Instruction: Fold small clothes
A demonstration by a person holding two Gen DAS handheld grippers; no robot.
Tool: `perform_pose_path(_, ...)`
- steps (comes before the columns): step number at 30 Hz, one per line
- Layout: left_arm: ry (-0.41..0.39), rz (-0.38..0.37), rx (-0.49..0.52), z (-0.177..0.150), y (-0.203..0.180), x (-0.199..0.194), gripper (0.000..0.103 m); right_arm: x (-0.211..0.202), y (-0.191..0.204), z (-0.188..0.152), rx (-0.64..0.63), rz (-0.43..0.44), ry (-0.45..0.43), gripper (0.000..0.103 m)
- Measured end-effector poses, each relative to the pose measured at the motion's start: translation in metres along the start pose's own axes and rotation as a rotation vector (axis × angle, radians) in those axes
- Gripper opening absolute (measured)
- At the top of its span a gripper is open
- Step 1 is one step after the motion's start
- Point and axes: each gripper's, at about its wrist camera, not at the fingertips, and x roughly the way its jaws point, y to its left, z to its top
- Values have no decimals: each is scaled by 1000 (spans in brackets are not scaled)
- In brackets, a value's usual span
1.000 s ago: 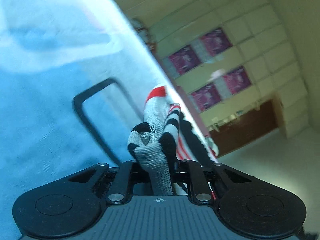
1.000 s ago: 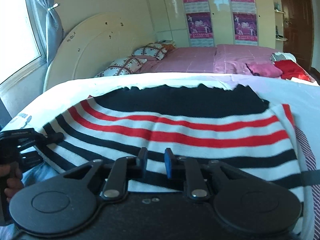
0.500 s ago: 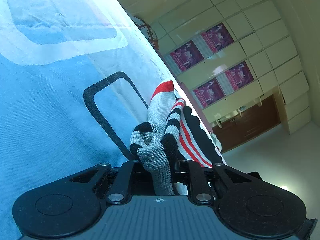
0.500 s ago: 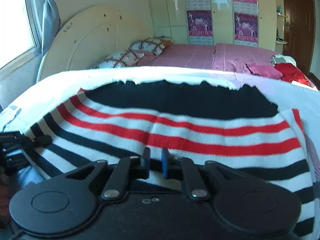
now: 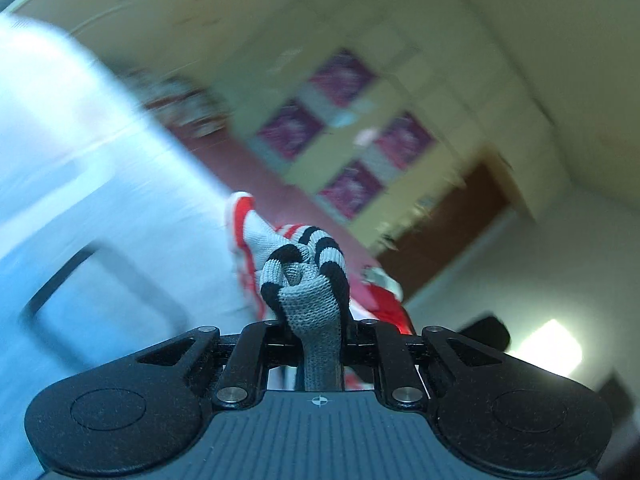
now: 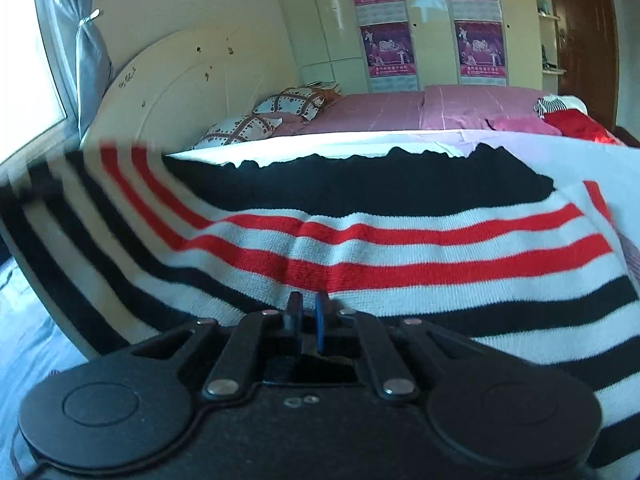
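striped sweater point(image 6: 400, 248) lies spread on a white bedsheet point(image 6: 580, 156) just ahead of the right gripper point(image 6: 308, 314), whose narrowly parted jaws pinch its near hem; the left gripper point(image 5: 314, 322) clamps a bunched fold of the same knit, lifted at the sweater's left edge.

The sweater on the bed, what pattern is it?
Sweater: red, white and black stripes, clearest in the right wrist view.
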Motion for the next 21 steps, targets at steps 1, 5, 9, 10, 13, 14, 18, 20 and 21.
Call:
perform_pose_path(1, 3, -29, 42, 4, -16, 4, 15, 0, -2, 0, 17, 6, 1, 5)
perform_pose_path(5, 69, -139, 212, 5, -83, 28, 15, -13, -22, 6, 168, 33, 10, 8)
perform_pose_path(9, 199, -217, 319, -30, -131, 68, 15, -76, -89, -2, 473, -7, -131, 39)
perform_pose_path(10, 233, -230, 326, -44, -138, 78, 15, -92, -105, -6, 536, -4, -169, 50)
perform_pose_path(13, 406, -217, 386, -96, -158, 119, 19, -139, -143, -14, 655, -12, -265, 78)
perform_pose_path(14, 460, -202, 433, -112, -164, 127, 32, -151, -151, -14, 670, -15, -285, 80)
perform_pose_path(18, 388, -225, 471, -107, -172, 87, 42, -182, -161, -13, 667, -21, -272, 91)
perform_pose_path(20, 312, -192, 434, -85, -154, 55, 48, -185, -156, -15, 672, 7, -248, 94)
perform_pose_path(21, 264, -156, 432, -75, -142, 39, 53, -184, -153, -16, 679, 31, -226, 96)
